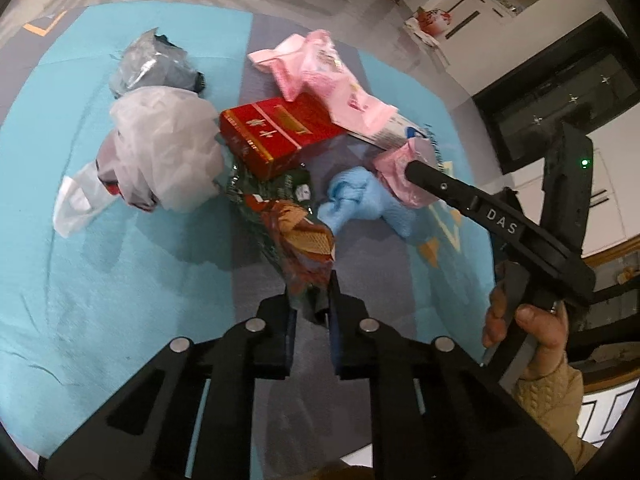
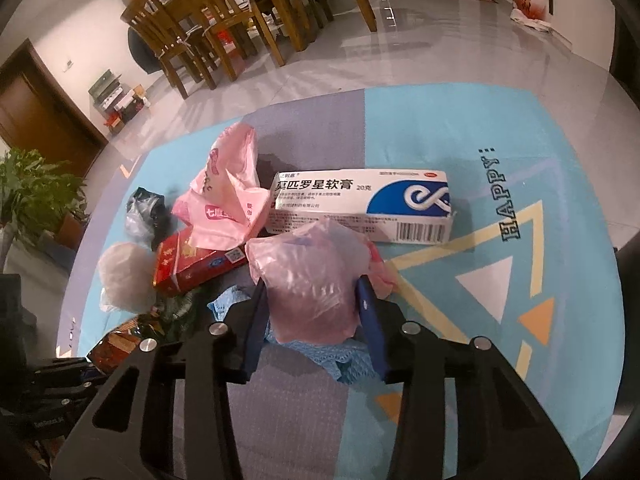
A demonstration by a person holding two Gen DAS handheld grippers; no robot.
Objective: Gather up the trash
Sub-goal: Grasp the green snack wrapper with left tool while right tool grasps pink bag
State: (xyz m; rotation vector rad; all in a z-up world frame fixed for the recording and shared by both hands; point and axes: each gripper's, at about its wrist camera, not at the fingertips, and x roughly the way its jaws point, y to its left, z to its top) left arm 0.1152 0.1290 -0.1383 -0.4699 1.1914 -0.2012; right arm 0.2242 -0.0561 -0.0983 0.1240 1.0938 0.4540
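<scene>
Centrally on the rug (image 2: 520, 128), left gripper (image 1: 310, 300) pinches the green wrapper (image 1: 288, 220), right gripper (image 2: 312, 300) clasps the pink bag (image 2: 312, 276).

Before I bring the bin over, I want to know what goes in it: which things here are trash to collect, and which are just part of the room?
Trash to collect:
- dark snack wrapper, in the left gripper
- pink plastic bag, between the right gripper's fingers
- red box
- ointment box
- blue cloth
- white bag

Just there:
- rug
- chairs
- potted plant
</scene>
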